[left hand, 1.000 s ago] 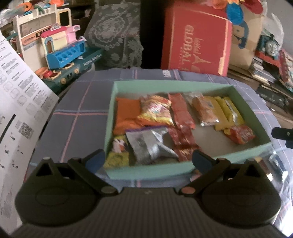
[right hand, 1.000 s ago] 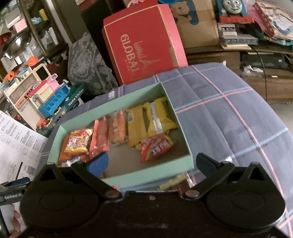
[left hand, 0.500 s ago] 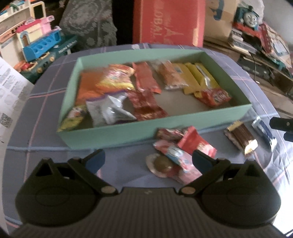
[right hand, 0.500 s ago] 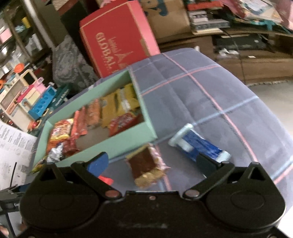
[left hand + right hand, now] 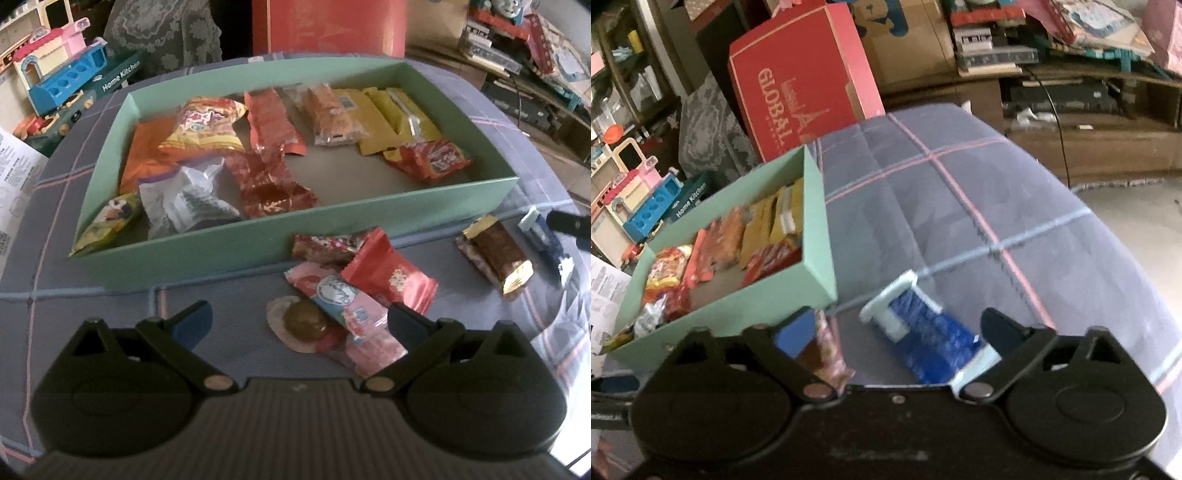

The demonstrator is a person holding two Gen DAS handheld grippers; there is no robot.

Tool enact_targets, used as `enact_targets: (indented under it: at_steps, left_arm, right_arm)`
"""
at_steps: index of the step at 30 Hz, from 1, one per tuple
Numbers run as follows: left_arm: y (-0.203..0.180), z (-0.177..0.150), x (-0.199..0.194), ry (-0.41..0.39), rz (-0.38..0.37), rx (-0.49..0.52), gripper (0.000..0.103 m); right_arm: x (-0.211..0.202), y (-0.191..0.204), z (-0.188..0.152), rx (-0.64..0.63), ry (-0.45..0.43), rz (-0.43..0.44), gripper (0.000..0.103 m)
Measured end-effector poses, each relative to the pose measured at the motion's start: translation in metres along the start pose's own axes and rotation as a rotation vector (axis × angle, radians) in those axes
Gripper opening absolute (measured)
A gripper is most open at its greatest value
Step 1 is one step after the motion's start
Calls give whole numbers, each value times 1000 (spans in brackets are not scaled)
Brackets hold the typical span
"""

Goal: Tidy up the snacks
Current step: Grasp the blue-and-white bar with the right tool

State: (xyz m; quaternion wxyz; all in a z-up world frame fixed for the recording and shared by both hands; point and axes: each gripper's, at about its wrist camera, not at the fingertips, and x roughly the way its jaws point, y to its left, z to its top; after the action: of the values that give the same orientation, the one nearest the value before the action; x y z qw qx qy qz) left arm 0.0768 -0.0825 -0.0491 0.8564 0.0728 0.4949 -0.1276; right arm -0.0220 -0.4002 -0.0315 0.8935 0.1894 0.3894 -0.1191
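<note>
Right gripper (image 5: 892,328) hangs low over the plaid bench (image 5: 960,221), jaws just narrowing but clear of the blue snack packet (image 5: 929,336) lying between them. Left gripper (image 5: 299,321) stands wide apart above a pink wrapper (image 5: 347,310), gripping nothing. The green box (image 5: 332,225) of snacks sits beyond both jaws.

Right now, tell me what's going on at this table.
A person with a gripper in each hand is sorting snacks into the green box, already mostly full. The right gripper has just been closing a little around the blue packet, pads not yet touching. The left gripper hovers open over the loose pile with the pink wrapper. A brown bar also lies outside the box.
</note>
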Motion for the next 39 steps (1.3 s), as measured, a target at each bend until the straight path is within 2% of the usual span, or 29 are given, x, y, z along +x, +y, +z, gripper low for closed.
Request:
enact_targets:
  at_steps: [1, 3, 5, 8, 10, 12, 15, 18, 20, 23, 26, 28, 30, 33, 37, 38, 39]
  left_arm:
    - [0, 1, 1, 3, 4, -1, 103]
    - [0, 2, 2, -3, 13, -5, 103]
    - [-1, 4, 0, -19, 18, 0, 102]
    - [-7, 8, -4, -52, 10, 22, 84]
    - [-14, 10, -3, -56, -11, 41, 70]
    - [-22, 12, -1, -51, -39, 57, 63]
    - [-38, 15, 3, -41, -91, 92, 59]
    - [-55, 16, 12, -28, -110, 126, 59]
    - [-66, 17, 21, -18, -124, 144, 52]
    - [-84, 13, 25, -55, -114, 223, 52]
    - [-95, 9, 23, -60, -170, 304, 51]
    - [-96, 6, 20, -53, -210, 323, 51]
    - [-93, 4, 18, -47, -216, 310, 52]
    - [-82, 5, 18, -20, -202, 244, 62]
    - [-66, 9, 21, 39, -178, 130, 63]
    - [-64, 11, 22, 60, -184, 101, 63]
    - [-64, 13, 24, 83, -193, 73, 63]
  right_arm:
    - [4, -2, 1, -2, -2, -6, 89]
    - [15, -5, 2, -6, 18, -12, 74]
    - [24, -6, -1, -3, 52, -7, 68]
    - [21, 5, -10, -48, 54, 10, 63]
    - [16, 15, -19, -83, 56, 15, 54]
    - [10, 21, -29, -111, 47, 0, 45]
    - [0, 25, -43, -116, 32, -10, 42]
    - [-6, 24, -50, -108, 30, -15, 42]
    - [-11, 22, -53, -96, 37, -10, 42]
    - [-21, 20, -63, -92, 43, -4, 42]
    - [-25, 20, -65, -110, 48, -7, 42]
    - [-28, 20, -67, -119, 50, -7, 43]
    - [-27, 21, -65, -126, 58, -4, 48]
    - [-23, 26, -63, -131, 59, 5, 58]
    - [-14, 38, -63, -189, 40, -16, 58]
    - [-13, 41, -64, -213, 33, -28, 55]
    - [-12, 44, -66, -245, 25, -47, 45]
